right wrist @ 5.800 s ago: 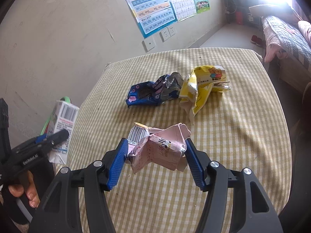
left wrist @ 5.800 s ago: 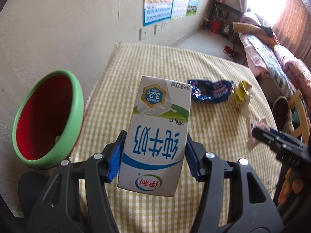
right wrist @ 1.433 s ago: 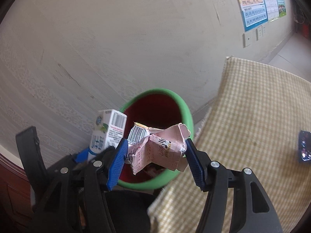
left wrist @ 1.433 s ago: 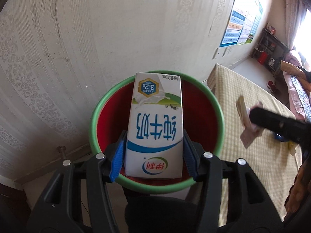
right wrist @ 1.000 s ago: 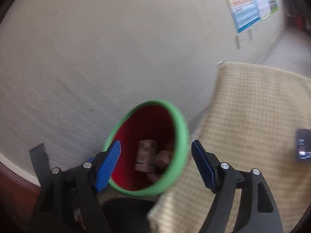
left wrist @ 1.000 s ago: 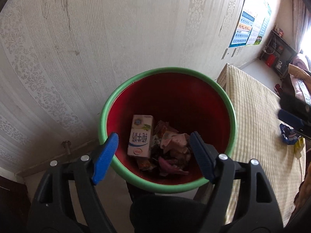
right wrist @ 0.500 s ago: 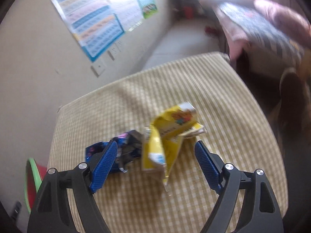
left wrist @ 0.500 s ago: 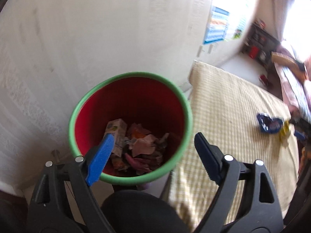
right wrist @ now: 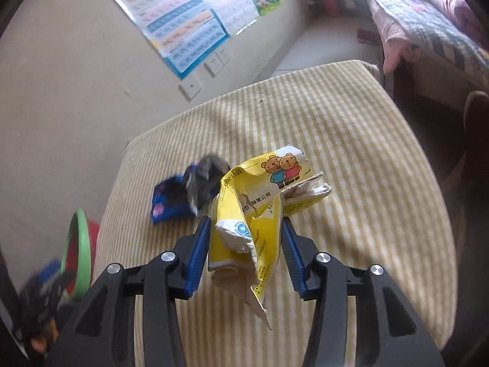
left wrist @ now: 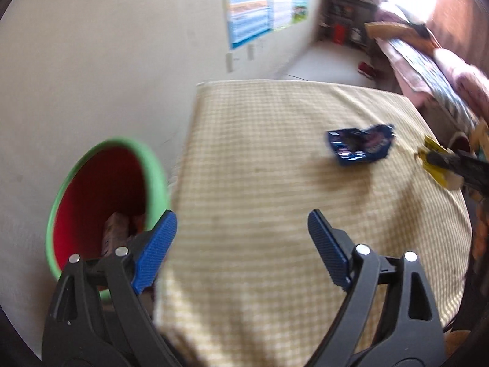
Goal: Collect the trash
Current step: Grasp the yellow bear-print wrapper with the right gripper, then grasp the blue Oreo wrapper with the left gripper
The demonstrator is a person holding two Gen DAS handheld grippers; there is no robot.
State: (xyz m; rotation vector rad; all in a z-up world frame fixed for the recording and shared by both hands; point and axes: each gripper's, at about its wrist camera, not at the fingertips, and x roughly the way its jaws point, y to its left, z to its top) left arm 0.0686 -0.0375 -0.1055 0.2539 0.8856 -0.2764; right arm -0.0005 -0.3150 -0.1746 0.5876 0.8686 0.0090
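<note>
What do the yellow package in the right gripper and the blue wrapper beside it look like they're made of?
Yellow package: looks like thin printed card or paper, matte; torn edges show white fibre. Blue wrapper: probably plastic film with a foil lining, glossy; a crinkled silvery-grey inside shows, though blurred. Right gripper is clamped on the package.

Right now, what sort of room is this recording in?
Most likely a lived-in bedroom: a bed with blankets, learning posters on the wall, and a checked-cloth table beside a green-rimmed bin.
</note>
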